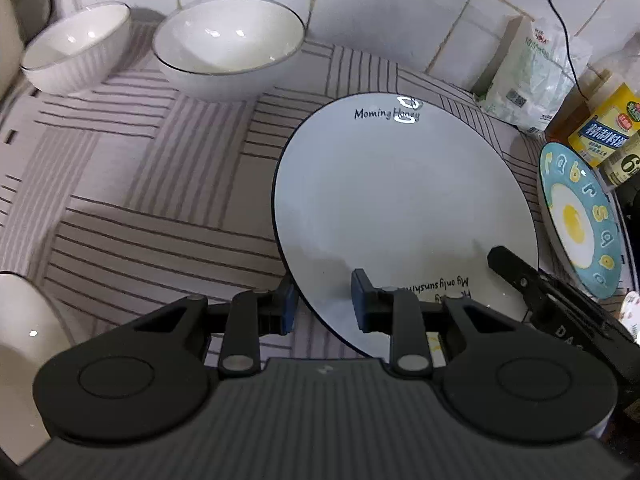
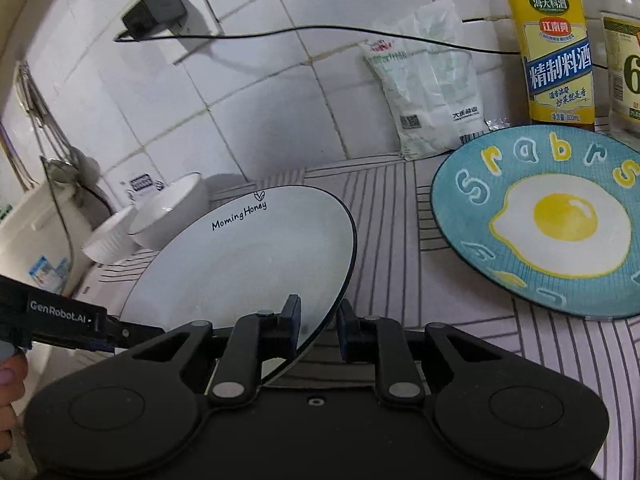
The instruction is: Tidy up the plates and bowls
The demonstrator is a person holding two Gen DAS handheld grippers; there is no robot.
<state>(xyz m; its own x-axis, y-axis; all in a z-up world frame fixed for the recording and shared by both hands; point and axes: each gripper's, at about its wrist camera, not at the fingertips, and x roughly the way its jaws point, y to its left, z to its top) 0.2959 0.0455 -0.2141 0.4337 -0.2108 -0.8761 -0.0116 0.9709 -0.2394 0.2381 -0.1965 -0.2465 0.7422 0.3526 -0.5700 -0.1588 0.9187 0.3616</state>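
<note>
A white plate [image 1: 400, 200] with a dark rim and "Morning Honey" lettering hangs tilted over the striped mat [image 1: 160, 208]. My left gripper [image 1: 325, 304] is shut on its near rim. The right gripper [image 2: 318, 320] grips the same plate [image 2: 248, 264] at its right edge, one finger on each face. A blue plate with a fried-egg picture [image 2: 552, 224] lies on the mat to the right, also seen at the right edge of the left wrist view [image 1: 580, 220]. Two white bowls [image 1: 76, 48] [image 1: 228, 40] stand side by side at the back by the tiled wall.
Two sauce bottles [image 2: 556, 52] [image 2: 624, 72] and a white bag [image 2: 432, 92] stand against the wall behind the blue plate. A black cable [image 2: 360, 32] runs from a plug-in charger [image 2: 156, 12]. A white rounded object [image 1: 20, 320] sits at the near left.
</note>
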